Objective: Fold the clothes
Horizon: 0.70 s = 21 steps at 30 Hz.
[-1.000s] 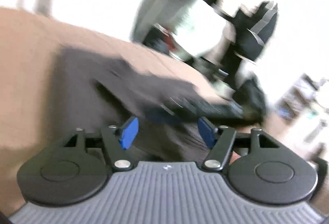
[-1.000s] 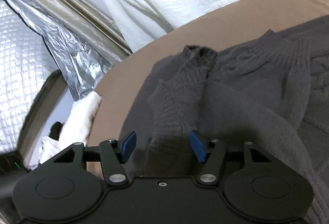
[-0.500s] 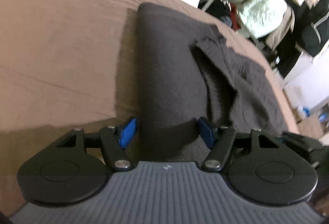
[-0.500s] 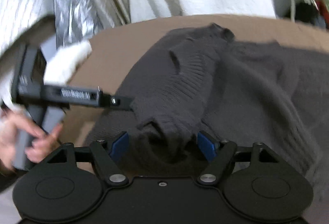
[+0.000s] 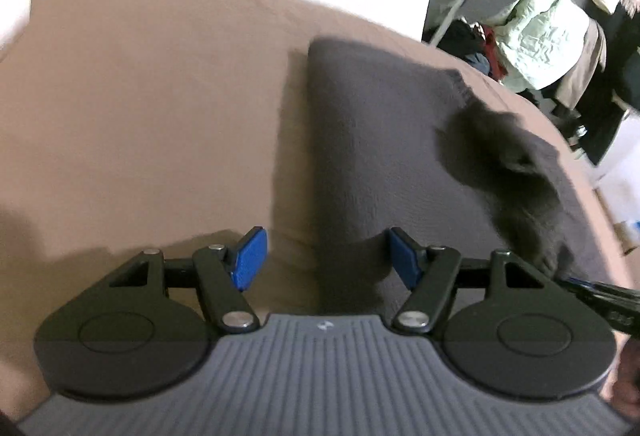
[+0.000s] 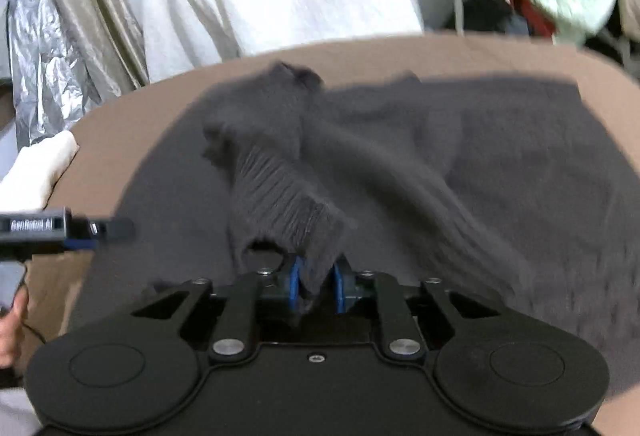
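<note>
Two tongs work the dark sweater (image 6: 500, 172) lying on the tan bed (image 5: 140, 96). Right tongs (image 6: 316, 292) are closing on its ribbed cuff (image 6: 292, 212); left tongs (image 5: 324, 256) hover open. Next: carry the sleeve across the body.

The sweater (image 6: 500, 172) lies on the bed (image 5: 140, 96), with hanging clothes (image 5: 536, 28) behind it.

We note a bed covered with a tan sheet (image 5: 140, 108). A dark grey knitted sweater (image 6: 520, 172) lies directly on it, partly folded, one ribbed sleeve raised off the sheet.
</note>
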Each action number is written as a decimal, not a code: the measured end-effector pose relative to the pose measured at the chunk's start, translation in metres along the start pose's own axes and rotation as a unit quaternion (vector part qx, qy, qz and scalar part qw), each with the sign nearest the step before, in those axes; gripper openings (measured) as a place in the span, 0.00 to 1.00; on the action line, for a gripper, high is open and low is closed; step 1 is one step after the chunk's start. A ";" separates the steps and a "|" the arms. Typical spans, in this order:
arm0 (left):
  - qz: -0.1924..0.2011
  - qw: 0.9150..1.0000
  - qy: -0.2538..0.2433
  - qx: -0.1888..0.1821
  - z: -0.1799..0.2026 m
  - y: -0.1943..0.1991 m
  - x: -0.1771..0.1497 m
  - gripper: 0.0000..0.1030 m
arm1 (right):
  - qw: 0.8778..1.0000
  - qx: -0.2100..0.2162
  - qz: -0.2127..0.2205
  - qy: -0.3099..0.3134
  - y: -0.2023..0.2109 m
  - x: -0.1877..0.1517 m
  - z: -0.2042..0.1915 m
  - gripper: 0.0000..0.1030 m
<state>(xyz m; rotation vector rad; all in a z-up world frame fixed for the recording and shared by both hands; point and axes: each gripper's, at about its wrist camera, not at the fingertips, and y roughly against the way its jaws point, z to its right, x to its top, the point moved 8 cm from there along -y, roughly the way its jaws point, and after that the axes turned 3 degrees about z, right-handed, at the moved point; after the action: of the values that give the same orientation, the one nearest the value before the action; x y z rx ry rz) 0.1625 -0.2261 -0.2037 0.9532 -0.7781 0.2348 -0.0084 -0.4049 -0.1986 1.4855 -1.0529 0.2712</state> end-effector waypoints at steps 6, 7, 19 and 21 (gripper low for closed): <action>0.042 0.999 0.000 -0.033 0.011 0.018 0.014 0.62 | 1.000 0.010 0.024 0.003 0.012 0.006 0.003 0.27; 0.046 0.998 0.002 -0.045 0.014 0.021 0.016 0.62 | 0.999 0.015 0.031 0.001 0.014 0.009 0.002 0.27; 0.033 0.991 -0.101 -0.081 0.080 0.021 0.011 0.65 | 0.986 0.107 0.125 0.029 0.054 0.036 -0.027 0.63; -0.031 0.992 -0.114 -0.050 0.075 0.002 -0.004 0.65 | 0.988 0.106 0.089 0.061 0.038 0.027 -0.037 0.62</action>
<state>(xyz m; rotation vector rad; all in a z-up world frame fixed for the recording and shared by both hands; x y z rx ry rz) 0.1218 -0.2847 -0.1796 0.9183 -0.9583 0.0319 -0.0060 -0.3785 -0.1458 1.5433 -1.0844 0.6100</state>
